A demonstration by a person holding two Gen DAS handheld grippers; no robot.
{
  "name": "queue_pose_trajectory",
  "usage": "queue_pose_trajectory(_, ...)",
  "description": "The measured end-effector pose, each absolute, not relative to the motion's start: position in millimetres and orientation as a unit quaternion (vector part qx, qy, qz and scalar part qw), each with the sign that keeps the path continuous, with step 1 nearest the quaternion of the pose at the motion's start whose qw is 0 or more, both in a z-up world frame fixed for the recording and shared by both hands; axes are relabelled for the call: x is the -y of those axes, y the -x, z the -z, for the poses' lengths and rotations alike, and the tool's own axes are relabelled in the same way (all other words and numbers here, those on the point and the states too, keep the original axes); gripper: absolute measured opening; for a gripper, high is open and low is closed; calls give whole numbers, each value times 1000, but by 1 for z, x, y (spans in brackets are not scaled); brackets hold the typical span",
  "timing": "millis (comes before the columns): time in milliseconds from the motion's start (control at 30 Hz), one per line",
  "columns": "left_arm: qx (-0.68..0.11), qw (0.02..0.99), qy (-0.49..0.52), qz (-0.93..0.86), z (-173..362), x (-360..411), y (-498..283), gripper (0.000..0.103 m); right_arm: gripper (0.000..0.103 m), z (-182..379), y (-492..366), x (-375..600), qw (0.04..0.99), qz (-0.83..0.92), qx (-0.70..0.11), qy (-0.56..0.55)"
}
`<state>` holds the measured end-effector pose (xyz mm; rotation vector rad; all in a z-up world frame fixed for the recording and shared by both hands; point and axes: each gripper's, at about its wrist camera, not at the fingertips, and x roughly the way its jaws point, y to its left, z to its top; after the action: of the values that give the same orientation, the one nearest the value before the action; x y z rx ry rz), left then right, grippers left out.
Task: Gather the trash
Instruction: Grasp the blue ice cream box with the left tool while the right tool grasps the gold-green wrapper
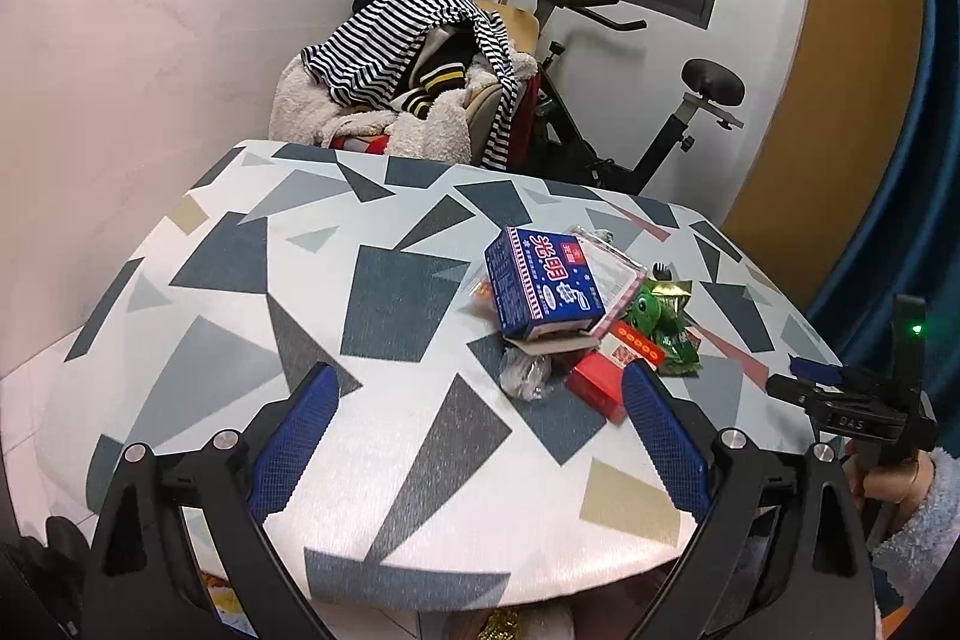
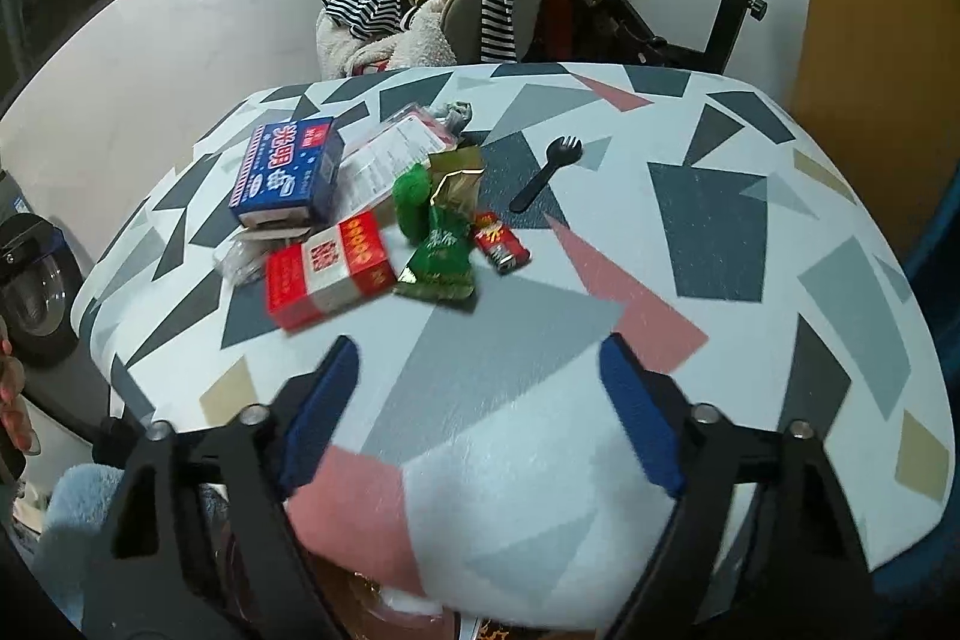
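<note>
Right wrist view shows the right gripper spread and empty short of the trash heap on the table; best to take the near red box squarely; left gripper likewise spread, empty.

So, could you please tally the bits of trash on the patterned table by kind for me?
Boxes: 2, the blue box and the red box
Wrappers and packets: 4, the green wrapper, the gold wrapper, the small red packet and the clear packet
Crumpled clear plastic: 1
Black plastic spork: 1
Total: 8
</note>
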<state>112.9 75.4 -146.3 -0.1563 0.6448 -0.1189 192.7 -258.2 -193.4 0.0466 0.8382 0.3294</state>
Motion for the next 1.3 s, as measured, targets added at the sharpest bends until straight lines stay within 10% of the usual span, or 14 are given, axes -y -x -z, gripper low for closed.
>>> queue_pose_trajectory(633, -361, 920, 130, 76, 172, -75, -179, 93, 48, 222, -291, 218, 881, -194, -430, -39)
queue_pose_trajectory(733, -375, 912, 139, 90, 179, -68, -197, 93, 17, 229, -299, 208, 875, -193, -444, -25)
queue_pose_trajectory(1200, -450, 858, 228, 103, 232, -40, -302, 93, 12, 205, -278, 247, 896, -168, -409, -53)
queue_pose_trajectory(1300, -462, 842, 255, 114, 243, -44, -308, 62, 12, 204, -275, 253, 895, -167, -409, -57)
